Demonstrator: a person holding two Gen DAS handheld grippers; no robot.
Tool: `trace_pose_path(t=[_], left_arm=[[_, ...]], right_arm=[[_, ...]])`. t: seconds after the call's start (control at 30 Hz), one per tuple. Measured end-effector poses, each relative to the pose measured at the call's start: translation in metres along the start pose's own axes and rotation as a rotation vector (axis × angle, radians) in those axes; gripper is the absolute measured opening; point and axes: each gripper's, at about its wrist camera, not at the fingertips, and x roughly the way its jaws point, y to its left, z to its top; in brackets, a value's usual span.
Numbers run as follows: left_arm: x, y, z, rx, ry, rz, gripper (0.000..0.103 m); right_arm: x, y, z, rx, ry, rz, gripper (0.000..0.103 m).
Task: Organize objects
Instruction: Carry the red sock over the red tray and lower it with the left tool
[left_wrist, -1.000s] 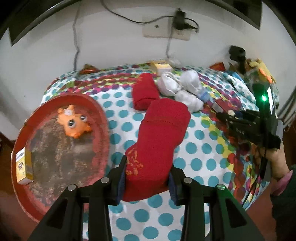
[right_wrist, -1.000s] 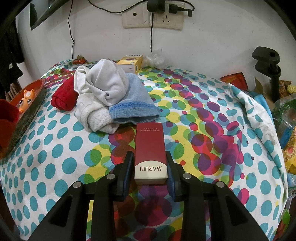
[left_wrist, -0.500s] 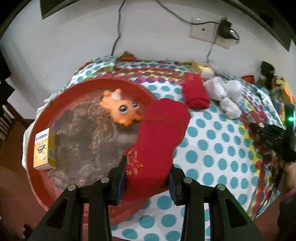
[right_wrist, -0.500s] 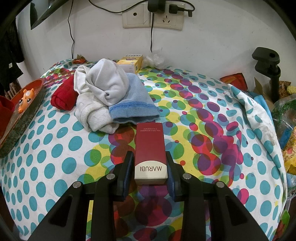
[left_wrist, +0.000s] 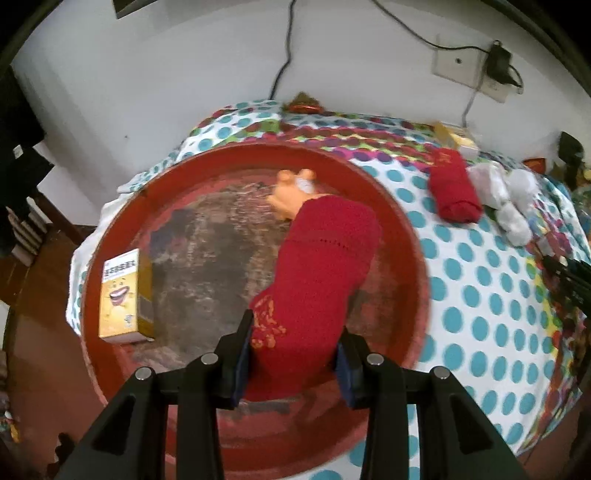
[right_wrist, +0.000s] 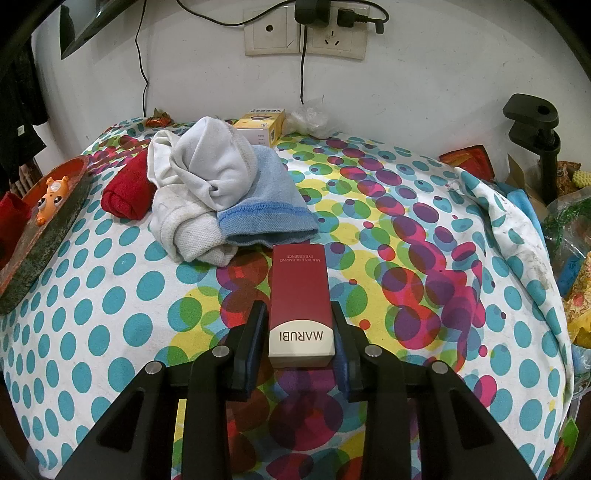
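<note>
1. Red sock is pinched at its cuff end by the left tongs, both pads pressing the fabric; its lower edge is hidden behind the pads, and the orange pattern near the cuff is too blurred to read.
2. It hangs over the round red tray, its toe covering most of the orange toy, so only the toy's top shows from the left wrist view.
3. A second earlier the sock was out over the dotted cloth beside the tray; now it is above the tray's worn middle.
4. At the tray's left a yellow box lies flat, printed with a smiling mouth; its lettering is too small to make out.
5. On the right, the right tongs are clamped on a dark red carton, which rests on the surface. It reads "MARUBI" on the white end and "MULTIPLE REPAIRING EYE ESSENCE" further up, both upside down from here.
6. That carton and those tongs have not shifted since the earlier frames.
7. Just past the carton sits a heap of white and blue socks, touching its far end, with a rolled red sock beside it.
8. At the wall stands another small yellow box, its print unreadable.
</note>
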Motion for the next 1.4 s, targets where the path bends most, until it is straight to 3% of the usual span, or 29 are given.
trace_pose_path(t=[0.47,0.97,1.4], left_arm=[[0.028,0.053,0.023,-0.079,0.033,0.062,0.038],[0.046,0.081,0.054,-0.095,0.046,0.143,0.038],[0.065,0.096,0.05,-0.133,0.092,0.157,0.04]], right_arm=[[0.0,0.002,0.0,0.0,0.0,-0.004,0.032],[0.0,0.003,0.0,0.002,0.0,-0.007,0.032],[0.0,0.001,0.001,0.003,0.0,-0.011,0.034]])
